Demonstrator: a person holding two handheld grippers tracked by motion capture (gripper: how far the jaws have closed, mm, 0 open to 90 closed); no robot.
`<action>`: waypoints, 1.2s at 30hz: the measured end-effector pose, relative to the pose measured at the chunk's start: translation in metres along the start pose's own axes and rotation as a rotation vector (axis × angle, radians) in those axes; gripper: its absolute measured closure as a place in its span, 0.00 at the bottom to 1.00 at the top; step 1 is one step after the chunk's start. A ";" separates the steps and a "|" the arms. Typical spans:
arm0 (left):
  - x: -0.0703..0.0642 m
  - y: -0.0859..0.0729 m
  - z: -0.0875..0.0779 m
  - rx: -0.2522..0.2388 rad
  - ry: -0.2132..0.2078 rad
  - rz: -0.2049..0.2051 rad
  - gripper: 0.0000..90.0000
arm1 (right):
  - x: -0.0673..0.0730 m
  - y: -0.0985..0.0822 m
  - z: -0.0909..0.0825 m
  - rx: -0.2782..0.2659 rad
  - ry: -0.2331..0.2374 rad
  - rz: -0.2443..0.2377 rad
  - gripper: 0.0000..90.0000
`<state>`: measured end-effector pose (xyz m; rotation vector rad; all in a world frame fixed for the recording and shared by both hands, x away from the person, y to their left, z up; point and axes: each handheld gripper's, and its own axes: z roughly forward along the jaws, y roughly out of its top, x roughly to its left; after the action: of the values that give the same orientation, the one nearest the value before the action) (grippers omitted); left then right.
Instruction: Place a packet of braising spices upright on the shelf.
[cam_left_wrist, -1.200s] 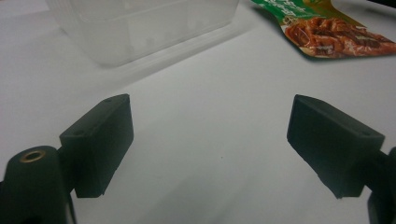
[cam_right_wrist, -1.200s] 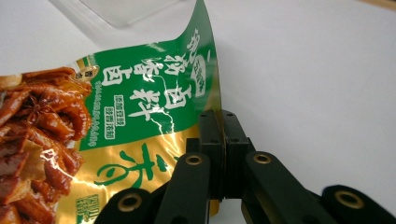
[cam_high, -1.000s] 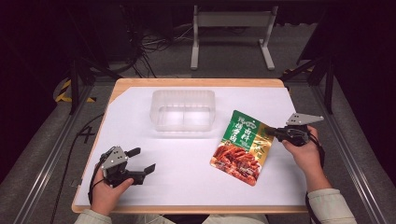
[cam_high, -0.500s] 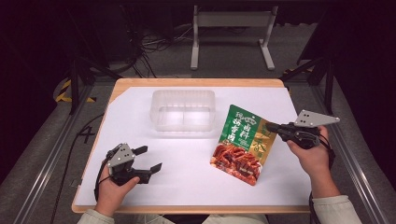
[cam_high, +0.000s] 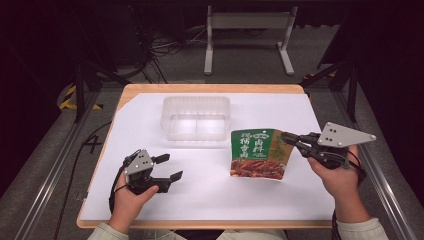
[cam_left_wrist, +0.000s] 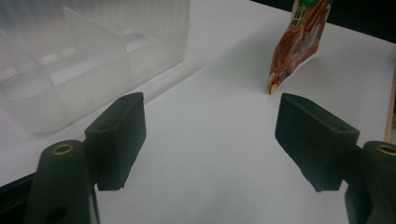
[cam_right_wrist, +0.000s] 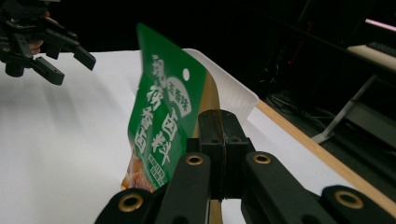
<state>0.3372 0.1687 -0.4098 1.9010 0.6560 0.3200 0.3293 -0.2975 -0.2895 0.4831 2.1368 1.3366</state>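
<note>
Our right gripper (cam_high: 286, 137) is clamped on the pouch (cam_high: 256, 152) edge, lifting it. Our left gripper (cam_high: 169, 167) has been closing, jaws apart, nothing between them.

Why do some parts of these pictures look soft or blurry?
Left gripper view: the clear plastic container is hazy and the near black jaws are soft. Right gripper view: the green seasoning pouch is smeared at its top edge. High view: the white table sheet is evenly lit and the surroundings are dark.
</note>
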 end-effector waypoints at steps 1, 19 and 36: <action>-0.001 0.001 0.001 0.000 -0.002 0.001 0.28 | 0.003 0.003 -0.001 0.003 -0.004 -0.017 1.00; -0.017 0.022 0.020 -0.090 -0.072 0.031 0.24 | 0.027 0.031 0.007 -0.045 0.007 -0.117 1.00; -0.029 0.033 0.036 -0.201 -0.190 -0.012 0.30 | 0.054 0.052 0.041 -0.105 0.115 -0.083 1.00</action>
<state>0.3415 0.1152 -0.3923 1.7098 0.4892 0.1867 0.3136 -0.2151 -0.2718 0.2782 2.1407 1.4517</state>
